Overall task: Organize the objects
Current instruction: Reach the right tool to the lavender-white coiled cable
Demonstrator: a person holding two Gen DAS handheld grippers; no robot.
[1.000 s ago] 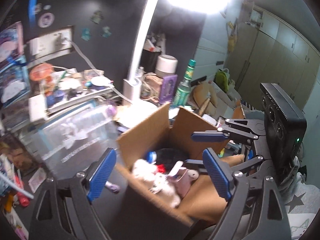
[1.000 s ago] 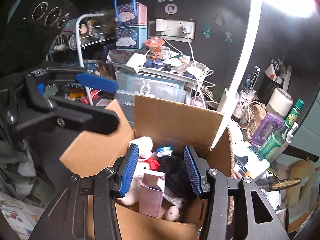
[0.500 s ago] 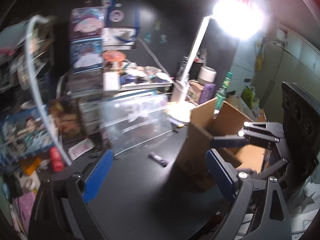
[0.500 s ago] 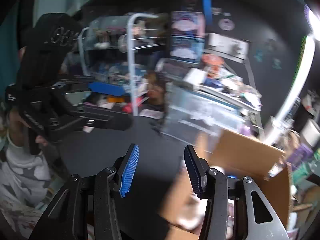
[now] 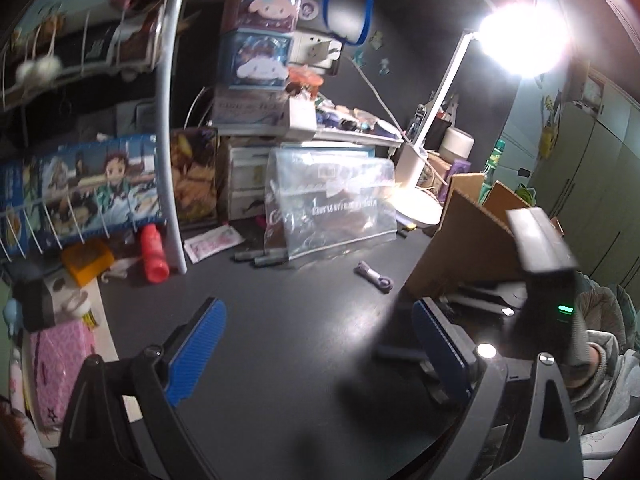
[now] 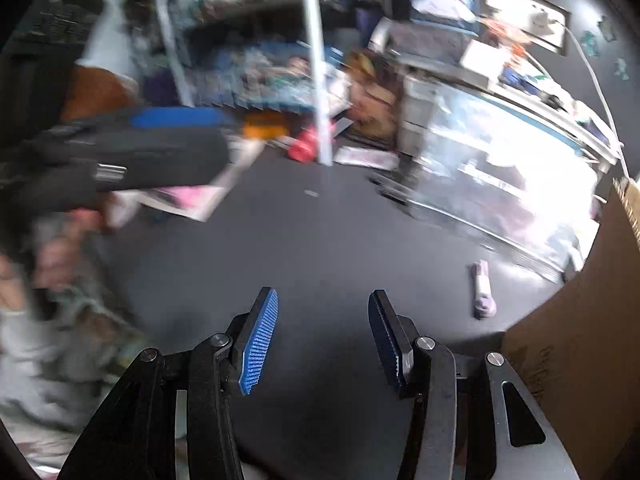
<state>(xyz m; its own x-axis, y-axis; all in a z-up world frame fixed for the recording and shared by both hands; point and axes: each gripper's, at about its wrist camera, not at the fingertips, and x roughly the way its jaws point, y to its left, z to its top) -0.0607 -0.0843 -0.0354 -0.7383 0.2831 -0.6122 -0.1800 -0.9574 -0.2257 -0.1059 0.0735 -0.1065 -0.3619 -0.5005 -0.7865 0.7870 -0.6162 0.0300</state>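
Both sets of tongs are spread and empty: left tongs (image 5: 316, 348) wide, right tongs (image 6: 324, 340) narrower. The purple cable (image 5: 374, 276) lies on the surface (image 5: 280, 320) ahead of the left tongs, just beside the cardboard box (image 5: 468, 240). Risk: the two tongs look close together, so they could bump. The right view is blurry; only the left shows the markers (image 5: 260, 258) clearly.

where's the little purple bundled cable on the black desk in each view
Left wrist view: the small purple bundled cable lies right of centre on the black desk, just left of the brown cardboard box.
Right wrist view: the cable lies at right, middle height, left of the box.
Shared landmark: the cardboard box.
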